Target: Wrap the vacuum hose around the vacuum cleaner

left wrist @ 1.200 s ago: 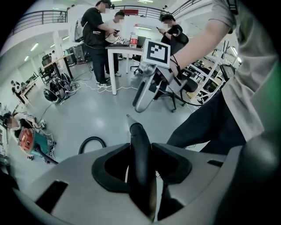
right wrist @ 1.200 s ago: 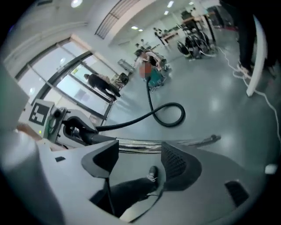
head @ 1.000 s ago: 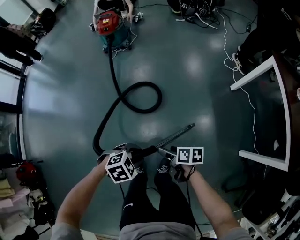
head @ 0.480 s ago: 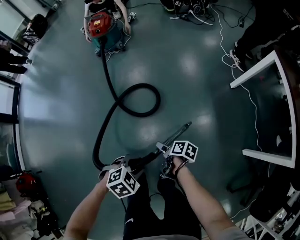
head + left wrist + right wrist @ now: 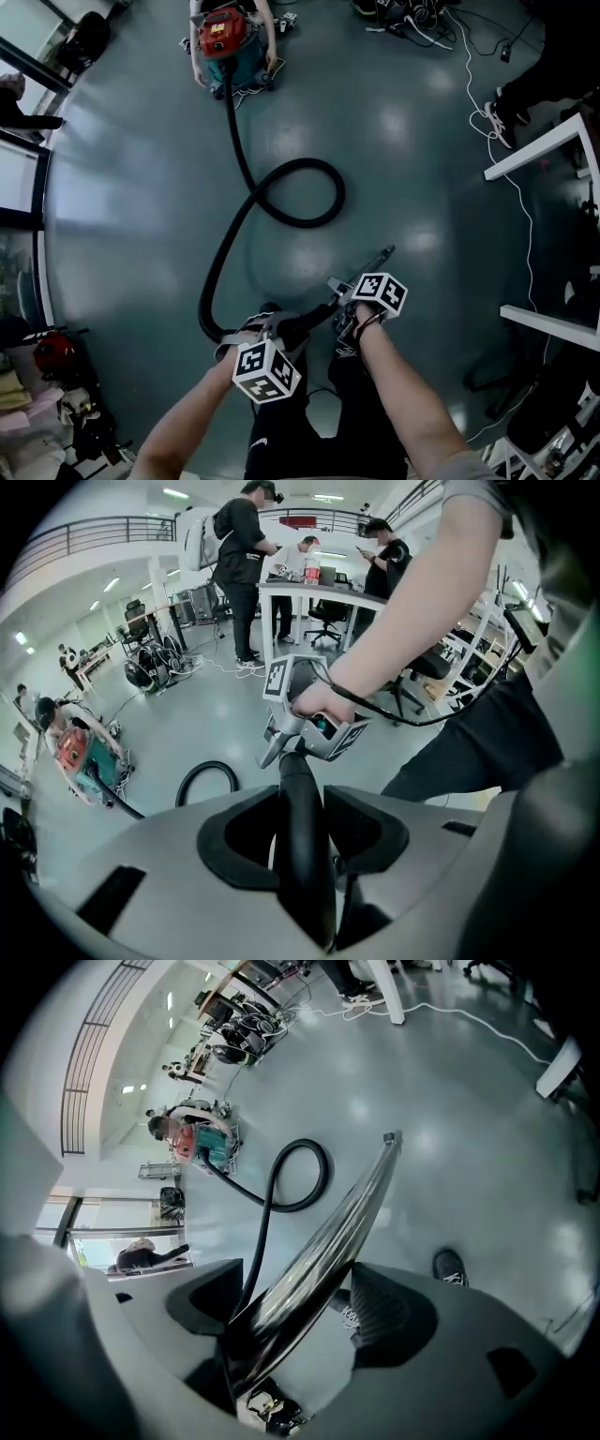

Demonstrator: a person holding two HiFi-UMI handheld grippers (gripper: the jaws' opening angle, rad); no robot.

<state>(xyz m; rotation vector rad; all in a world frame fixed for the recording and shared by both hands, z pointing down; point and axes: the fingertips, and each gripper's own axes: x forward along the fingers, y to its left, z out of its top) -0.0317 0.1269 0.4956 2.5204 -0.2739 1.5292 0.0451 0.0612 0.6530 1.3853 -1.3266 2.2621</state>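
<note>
- Closest to the person's legs, the left gripper (image 5: 302, 822) is clamped on the black end of the vacuum hose (image 5: 298, 222), with both pads pressing its sides.
- Straight ahead of those jaws, this black end runs on to the right gripper (image 5: 295, 1316), just beside the left one.
- Between the right gripper's jaws lies the chrome wand (image 5: 342, 1222). The jaws have just been opening and stand wide: the wand rests against one jaw, with a gap to the other pad.
- From the head view, the wand's long axis slants up and to the right, with its free end pointing away from the person and low over the glossy grey floor (image 5: 141, 187).
- Left of the left gripper the hose bends sharply. It then runs away across the floor, makes one closed loop lying flat, and continues straight on.
- Farthest off, at the top of the head view, the hose meets the red-topped vacuum cleaner (image 5: 228, 42), which stands upright and well apart from both grippers.
</note>
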